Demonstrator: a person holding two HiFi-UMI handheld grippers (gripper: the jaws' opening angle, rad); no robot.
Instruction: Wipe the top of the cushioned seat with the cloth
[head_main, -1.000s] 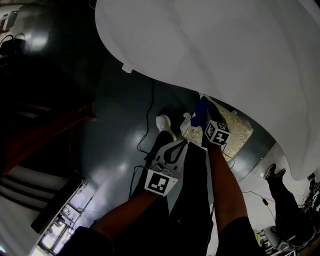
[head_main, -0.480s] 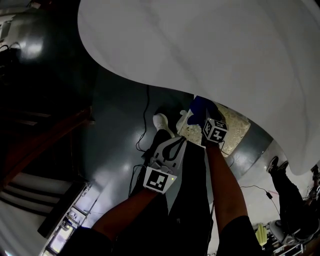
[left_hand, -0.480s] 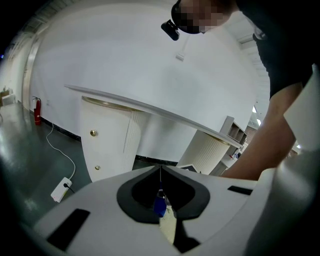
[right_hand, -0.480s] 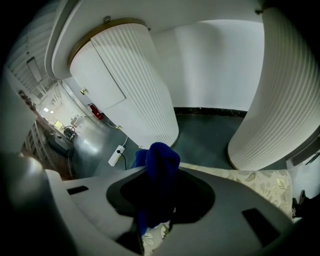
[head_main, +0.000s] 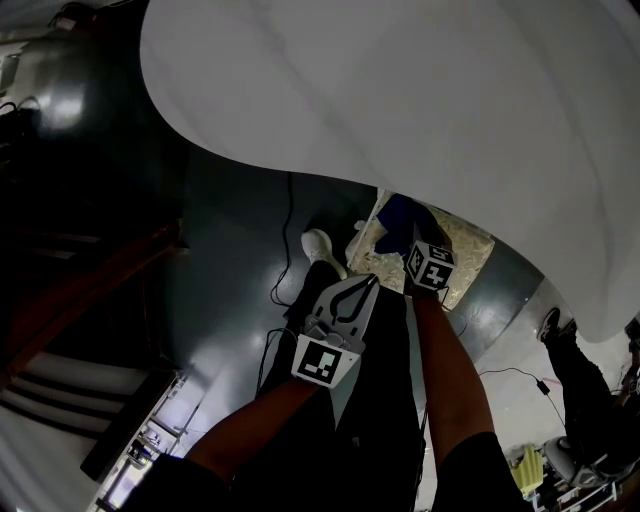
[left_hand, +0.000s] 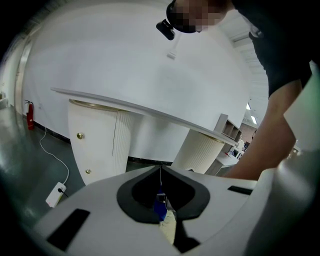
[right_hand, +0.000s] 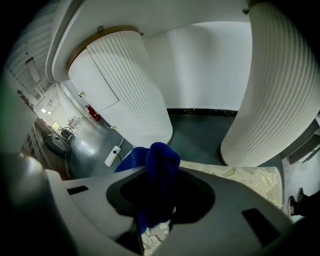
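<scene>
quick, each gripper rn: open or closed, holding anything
Left gripper: closed, nothing between its jaws.
Right gripper: closed on the blue cloth.

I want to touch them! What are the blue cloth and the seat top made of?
The blue cloth looks like soft microfibre or terry: its surface is fuzzy and matte, and it bunches up in limp folds. The seat top seems to be woven upholstery fabric, cream with a slightly shiny leaf pattern. What is padded inside it cannot be seen.
</scene>
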